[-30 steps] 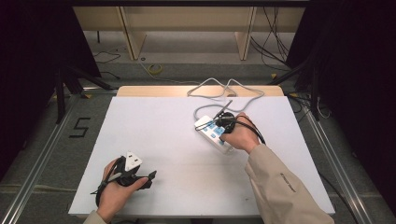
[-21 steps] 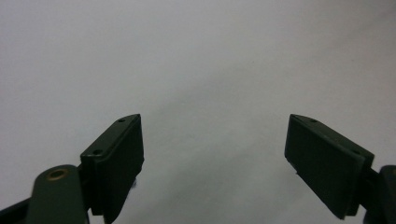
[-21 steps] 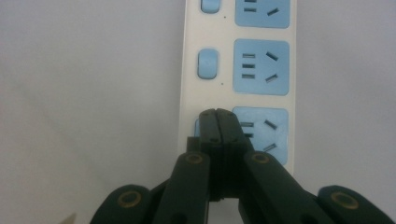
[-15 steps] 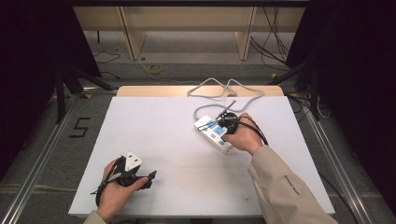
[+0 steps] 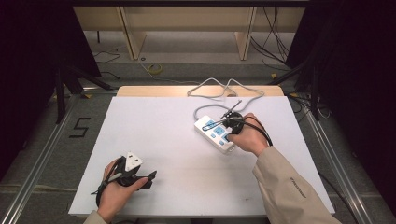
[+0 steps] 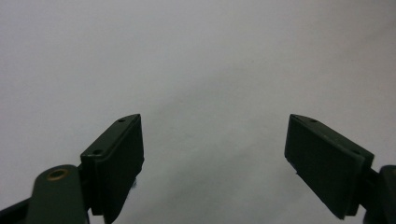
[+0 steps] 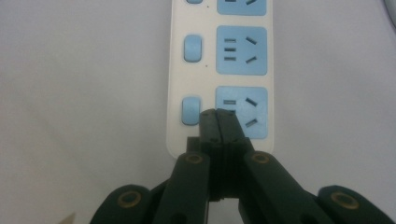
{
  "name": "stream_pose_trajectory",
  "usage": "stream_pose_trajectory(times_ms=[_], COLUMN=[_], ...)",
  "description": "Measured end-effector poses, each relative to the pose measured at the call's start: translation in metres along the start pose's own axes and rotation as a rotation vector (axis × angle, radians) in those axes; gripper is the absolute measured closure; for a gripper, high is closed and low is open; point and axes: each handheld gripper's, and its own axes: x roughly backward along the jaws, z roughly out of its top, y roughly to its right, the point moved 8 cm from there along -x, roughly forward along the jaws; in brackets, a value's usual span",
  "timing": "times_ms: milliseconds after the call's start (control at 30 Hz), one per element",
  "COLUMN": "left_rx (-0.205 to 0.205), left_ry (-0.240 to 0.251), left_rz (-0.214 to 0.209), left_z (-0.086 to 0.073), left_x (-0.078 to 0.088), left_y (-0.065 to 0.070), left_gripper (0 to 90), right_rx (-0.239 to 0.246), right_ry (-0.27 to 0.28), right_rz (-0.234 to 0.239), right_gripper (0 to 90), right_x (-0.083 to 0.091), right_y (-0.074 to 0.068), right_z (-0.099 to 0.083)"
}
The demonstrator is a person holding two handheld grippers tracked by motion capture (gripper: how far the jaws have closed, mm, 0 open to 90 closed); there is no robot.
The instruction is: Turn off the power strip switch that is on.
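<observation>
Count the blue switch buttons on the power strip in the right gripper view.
3 on the power strip, down its left side: one at the right gripper's closed tips, one above it, one cut off at the top edge. More may lie beyond.

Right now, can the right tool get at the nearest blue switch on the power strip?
Probably yes: the right tool, shut, sits at the power strip's near end, right beside that switch, with nothing between them.
</observation>
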Motion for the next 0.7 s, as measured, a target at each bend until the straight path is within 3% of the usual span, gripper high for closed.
stream_pose_trajectory(times_ms=[700], left_rx=[0.002], left_ry=[-0.002], left_rz=[0.002], left_z=[0.0], left_x=[0.0], left_y=[0.0], left_gripper=[19.5], right_rx=[-0.025], right_ry=[0.022], right_rz=[-0.011], right_gripper=[90.0], right_x=[0.013], right_y=[0.012], right_z=[-0.02])
